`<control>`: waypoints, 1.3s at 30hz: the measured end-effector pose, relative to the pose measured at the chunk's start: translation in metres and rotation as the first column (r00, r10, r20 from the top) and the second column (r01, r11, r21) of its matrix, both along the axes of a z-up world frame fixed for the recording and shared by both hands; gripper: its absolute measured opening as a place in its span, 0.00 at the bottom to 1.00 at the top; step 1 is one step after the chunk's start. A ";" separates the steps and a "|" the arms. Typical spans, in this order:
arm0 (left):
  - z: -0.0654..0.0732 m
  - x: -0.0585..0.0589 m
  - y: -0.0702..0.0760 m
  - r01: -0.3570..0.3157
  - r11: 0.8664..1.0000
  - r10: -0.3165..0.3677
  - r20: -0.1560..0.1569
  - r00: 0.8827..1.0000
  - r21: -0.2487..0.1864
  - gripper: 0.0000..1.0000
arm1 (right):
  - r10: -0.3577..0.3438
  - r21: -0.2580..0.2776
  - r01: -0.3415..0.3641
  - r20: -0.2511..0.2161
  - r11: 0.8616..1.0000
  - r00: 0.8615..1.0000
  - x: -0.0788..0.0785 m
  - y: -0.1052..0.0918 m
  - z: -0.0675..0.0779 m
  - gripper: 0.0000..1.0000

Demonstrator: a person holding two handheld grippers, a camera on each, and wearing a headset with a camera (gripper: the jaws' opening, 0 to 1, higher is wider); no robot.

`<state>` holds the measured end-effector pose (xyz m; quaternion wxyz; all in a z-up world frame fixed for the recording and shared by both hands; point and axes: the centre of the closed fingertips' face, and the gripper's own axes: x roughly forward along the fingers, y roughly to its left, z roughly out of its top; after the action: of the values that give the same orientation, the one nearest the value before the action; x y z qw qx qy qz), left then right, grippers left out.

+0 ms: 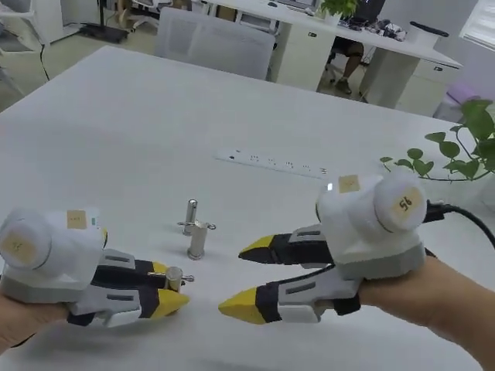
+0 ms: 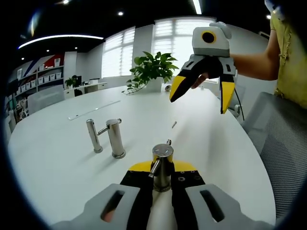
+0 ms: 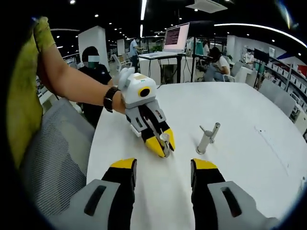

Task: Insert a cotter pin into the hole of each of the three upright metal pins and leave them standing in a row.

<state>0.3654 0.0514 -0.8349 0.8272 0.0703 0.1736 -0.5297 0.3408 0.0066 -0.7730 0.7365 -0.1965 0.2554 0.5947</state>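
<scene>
On the big white table (image 1: 116,139) my left gripper (image 1: 172,286) sits low. Its yellow-tipped fingers (image 2: 139,167) are pinched on a short shiny metal pin (image 2: 162,165). That pin stands straight up between them, with its foot on the table. A thin little rod (image 1: 186,278) pokes out of its side near the top.

My right gripper (image 1: 232,280) is just across from it, a bit above the table. Its fingers (image 3: 123,167) are spread wide and hold nothing.

Two other metal pins (image 1: 198,239) stand close together a little farther back, between my two grippers. The front one is fatter and has a thin rod across it near the top. The back one is thinner. I cannot tell if they touch.

Behind them, well apart, lies a long white plug strip (image 1: 271,162). A green leafy plant (image 1: 464,147) is at the far right edge.
</scene>
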 end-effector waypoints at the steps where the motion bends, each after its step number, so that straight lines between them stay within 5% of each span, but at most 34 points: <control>1: 0.000 0.000 0.000 0.000 1.000 0.000 0.000 1.000 0.003 0.11 | -0.014 -0.008 0.014 0.011 1.000 1.000 0.002 -0.005 0.000 0.47; 11: 0.007 0.016 0.020 -0.032 0.999 0.032 0.004 0.999 0.002 0.11 | -0.081 0.013 0.081 0.004 0.997 0.997 0.003 -0.033 -0.003 0.45; 19: 0.014 0.046 0.041 -0.041 0.999 0.041 0.025 0.999 0.022 0.11 | -0.111 0.019 0.111 -0.009 0.994 0.994 0.007 -0.045 -0.008 0.44; 28: 0.007 0.075 0.051 -0.034 0.999 0.034 0.018 0.999 0.011 0.11 | -0.147 0.008 0.147 -0.012 0.989 0.989 0.019 -0.060 -0.012 0.43; 39: 0.000 0.082 0.049 -0.008 1.000 0.008 0.010 1.000 -0.006 0.11 | -0.165 -0.005 0.165 -0.014 0.986 0.986 0.028 -0.063 -0.014 0.42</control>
<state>0.4476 0.1009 -0.8348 0.8303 0.0700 0.1682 -0.5266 0.3688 -0.0562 -0.7870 0.7810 -0.1716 0.2773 0.5327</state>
